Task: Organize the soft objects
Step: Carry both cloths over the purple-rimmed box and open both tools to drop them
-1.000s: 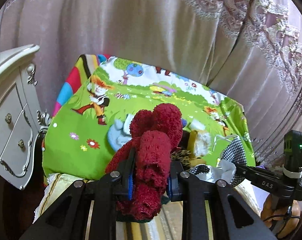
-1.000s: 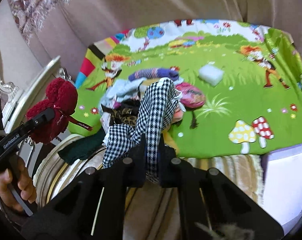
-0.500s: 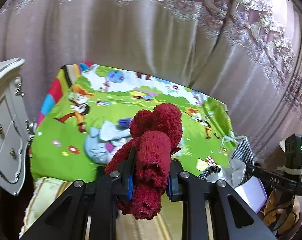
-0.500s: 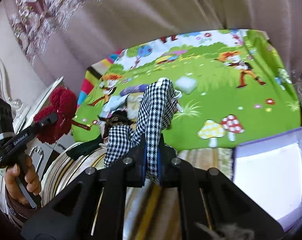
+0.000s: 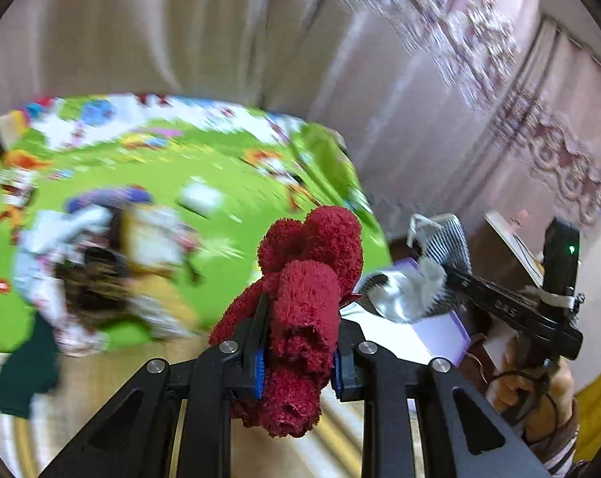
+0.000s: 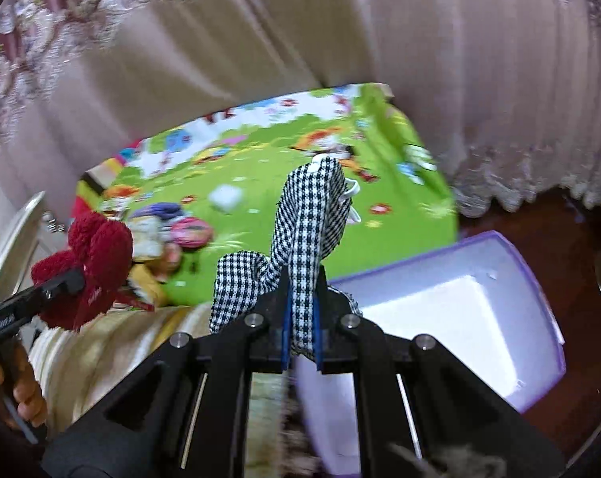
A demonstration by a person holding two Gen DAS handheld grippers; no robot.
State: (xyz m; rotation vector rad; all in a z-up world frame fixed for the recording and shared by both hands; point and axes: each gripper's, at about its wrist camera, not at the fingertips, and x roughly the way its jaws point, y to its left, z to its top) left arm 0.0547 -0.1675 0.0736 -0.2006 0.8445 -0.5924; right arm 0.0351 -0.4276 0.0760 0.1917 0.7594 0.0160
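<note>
both grippers, left (image 5: 298, 354) gripping a red sock (image 5: 300, 302), right (image 6: 302, 330) a checked cloth (image 6: 308, 239), have swung from the pile to the bin (image 6: 479, 302) ahead, ready to drop.

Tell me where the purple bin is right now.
The purple bin sits low on the right of the right wrist view, beside the green play mat, just behind the checked cloth clamped in the right tongs.

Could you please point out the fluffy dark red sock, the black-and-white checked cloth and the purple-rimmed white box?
Fluffy dark red sock (image 5: 306, 298), left wrist view, its bunched middle.
Black-and-white checked cloth (image 6: 306, 231), right wrist view, its upright middle.
Purple-rimmed white box (image 6: 511, 247), right wrist view, its far rim.
</note>
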